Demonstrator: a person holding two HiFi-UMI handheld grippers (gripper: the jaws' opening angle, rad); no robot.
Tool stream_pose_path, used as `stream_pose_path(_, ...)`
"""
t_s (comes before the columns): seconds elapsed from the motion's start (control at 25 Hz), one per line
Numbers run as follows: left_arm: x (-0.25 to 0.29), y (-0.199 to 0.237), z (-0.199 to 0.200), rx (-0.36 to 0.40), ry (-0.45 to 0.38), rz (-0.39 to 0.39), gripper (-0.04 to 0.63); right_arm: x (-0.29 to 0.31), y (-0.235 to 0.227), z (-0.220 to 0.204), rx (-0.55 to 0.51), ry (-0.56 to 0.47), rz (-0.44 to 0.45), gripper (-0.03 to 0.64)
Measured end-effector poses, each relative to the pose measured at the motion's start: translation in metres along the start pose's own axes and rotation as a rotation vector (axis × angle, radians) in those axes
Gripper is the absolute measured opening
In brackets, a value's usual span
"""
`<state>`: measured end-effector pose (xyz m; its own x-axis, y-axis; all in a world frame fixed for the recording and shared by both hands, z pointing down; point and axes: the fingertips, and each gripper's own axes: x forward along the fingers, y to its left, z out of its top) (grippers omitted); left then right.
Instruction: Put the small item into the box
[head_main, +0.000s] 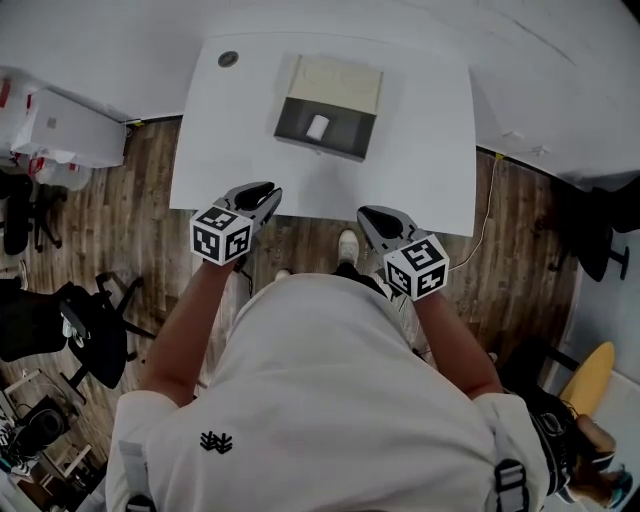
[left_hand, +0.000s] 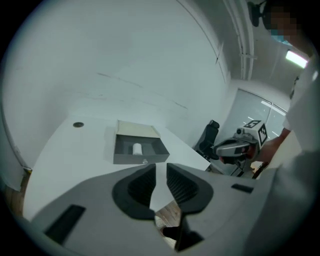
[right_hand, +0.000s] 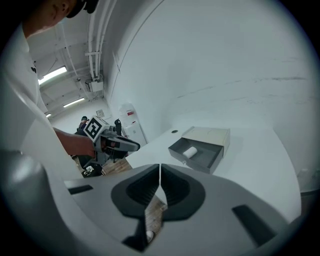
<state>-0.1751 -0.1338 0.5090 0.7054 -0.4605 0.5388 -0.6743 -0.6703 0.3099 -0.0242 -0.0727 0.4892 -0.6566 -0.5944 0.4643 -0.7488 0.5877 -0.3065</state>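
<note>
1. The item (head_main: 317, 127) lies inside the box (head_main: 345, 130), near the middle of its dark inside. I judge that the placing step is done.
2. The left tongs (head_main: 265, 190) stand open by a narrow gap only and hold nothing. The right tongs (head_main: 368, 212) are closed together, also empty. Both are well apart from the box, on the person's side of it.
3. The next move probably calls only for staying clear of the box.
4. The item lies flat. Its long axis runs from the box's front wall toward its lid.

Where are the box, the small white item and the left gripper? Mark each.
box (head_main: 335, 82): head view, pale lid.
small white item (head_main: 317, 126): head view, its middle.
left gripper (head_main: 272, 195): head view, between its fingertips.
</note>
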Motion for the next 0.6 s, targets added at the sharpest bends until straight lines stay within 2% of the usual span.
stream_pose_path(0.08,-0.018,-0.011,-0.003,0.046,-0.019,-0.024,0.029,0.002,0.015,0.001,-0.009,-0.002,-0.005,0.012)
stream_pose_path(0.2,-0.045,-0.027,-0.007,0.083,-0.042,-0.073,0.008,0.006,0.038,-0.002,-0.016,0.001,-0.009,0.011)
stream_pose_path(0.36,-0.075,-0.041,-0.010,0.058,-0.079,-0.139,0.006,0.005,0.061,-0.005,-0.010,-0.003,-0.023,0.009)
stream_pose_path(0.6,-0.107,-0.056,-0.021,0.037,-0.090,-0.214,0.006,0.002,0.091,-0.008,-0.005,-0.014,-0.053,0.008)
